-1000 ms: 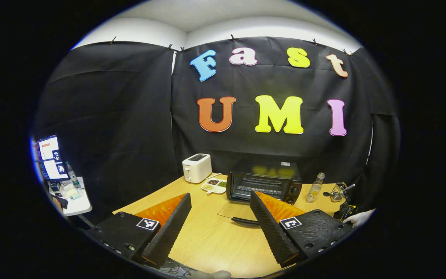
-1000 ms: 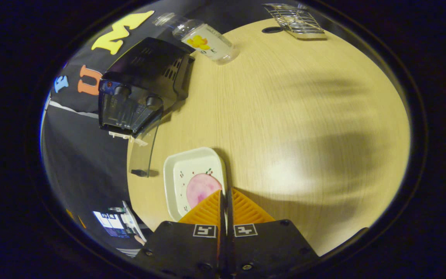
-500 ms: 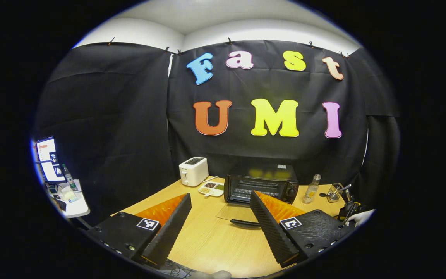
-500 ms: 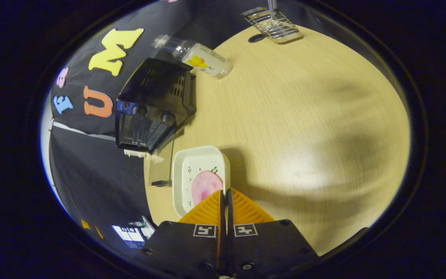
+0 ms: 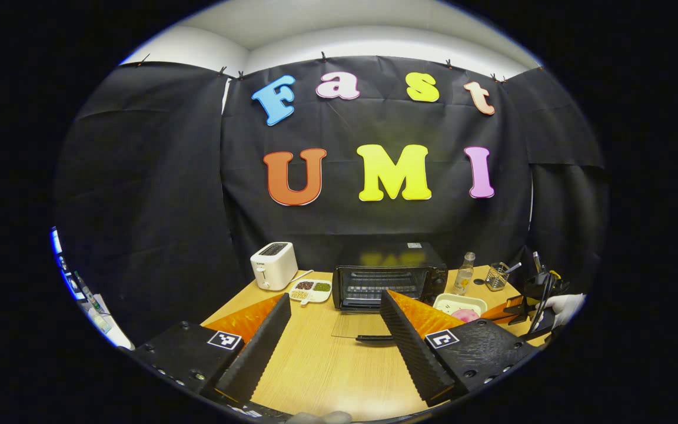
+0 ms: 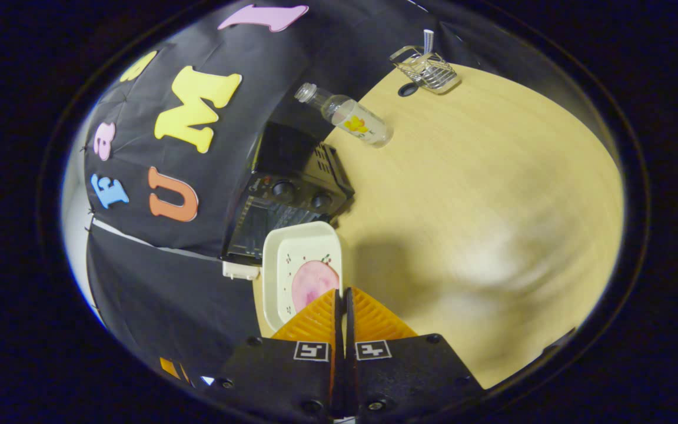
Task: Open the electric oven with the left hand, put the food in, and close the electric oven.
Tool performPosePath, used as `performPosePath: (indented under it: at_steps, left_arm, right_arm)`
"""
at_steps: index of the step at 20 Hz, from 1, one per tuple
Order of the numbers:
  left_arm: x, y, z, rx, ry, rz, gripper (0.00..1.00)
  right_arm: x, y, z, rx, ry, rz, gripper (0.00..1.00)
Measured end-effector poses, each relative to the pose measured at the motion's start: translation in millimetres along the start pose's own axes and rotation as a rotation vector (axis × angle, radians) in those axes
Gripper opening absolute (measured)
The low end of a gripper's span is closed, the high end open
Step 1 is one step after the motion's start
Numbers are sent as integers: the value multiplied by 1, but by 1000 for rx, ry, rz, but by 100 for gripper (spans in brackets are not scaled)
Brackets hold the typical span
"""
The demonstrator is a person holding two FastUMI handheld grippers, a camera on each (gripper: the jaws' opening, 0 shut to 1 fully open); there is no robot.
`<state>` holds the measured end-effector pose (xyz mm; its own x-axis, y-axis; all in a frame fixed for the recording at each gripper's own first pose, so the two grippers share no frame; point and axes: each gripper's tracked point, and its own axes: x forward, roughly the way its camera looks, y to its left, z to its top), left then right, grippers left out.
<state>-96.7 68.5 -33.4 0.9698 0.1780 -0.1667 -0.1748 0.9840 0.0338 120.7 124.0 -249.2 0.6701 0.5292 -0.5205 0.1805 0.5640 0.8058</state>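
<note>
While your left gripper (image 5: 332,338) hangs with its jaws spread wide and nothing between them, low over the near edge of the wooden table (image 5: 327,365), the oven's glass door (image 5: 356,325) lies folded down flat just beyond, its dark handle (image 5: 375,338) toward you. Your right gripper (image 6: 342,306) has its fingers pressed together on the near rim of the white dish (image 6: 299,271), held clear above the table; a round pink food piece (image 6: 314,284) sits in the dish. Seen from the left gripper view, that dish (image 5: 459,305) hangs just right of the open door, with your hand (image 5: 565,306) in a white glove behind it. Beyond stands the black electric oven (image 5: 387,281), cavity open, rack visible. Left of it a divided snack tray (image 5: 311,289), then a white toaster (image 5: 273,265) toward the far left corner. Right of the oven: a clear bottle (image 5: 464,274), then a wire basket (image 5: 497,275) near the far right corner.
</note>
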Motion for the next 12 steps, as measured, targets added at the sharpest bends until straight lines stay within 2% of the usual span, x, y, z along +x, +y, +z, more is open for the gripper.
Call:
performPosePath:
  at_steps: [1, 3, 7, 8, 10, 11, 12]
  left_arm:
    - [0, 4, 0, 6, 1, -17, 98]
    - [1, 14, 0, 22, 0, -43, 98]
    - [2, 31, -5, 33, 15, -77, 98]
    - [4, 36, -7, 38, 21, -74, 98]
    - [7, 40, -9, 37, 29, -74, 98]
    - [9, 42, -10, 36, 32, -69, 98]
    - [11, 46, -10, 33, 40, -62, 97]
  right_arm:
    - [7, 13, -10, 19, -22, 14, 4]
    - [25, 33, -32, 58, -67, 25, 4]
    - [56, 53, -72, 172, -143, -10, 4]
    - [68, 56, -82, 176, -135, -20, 0]
    - [88, 64, -95, 171, -119, -17, 4]
    - [96, 69, -100, 170, -109, -12, 0]
    - [104, 74, -101, 169, -105, -5, 4]
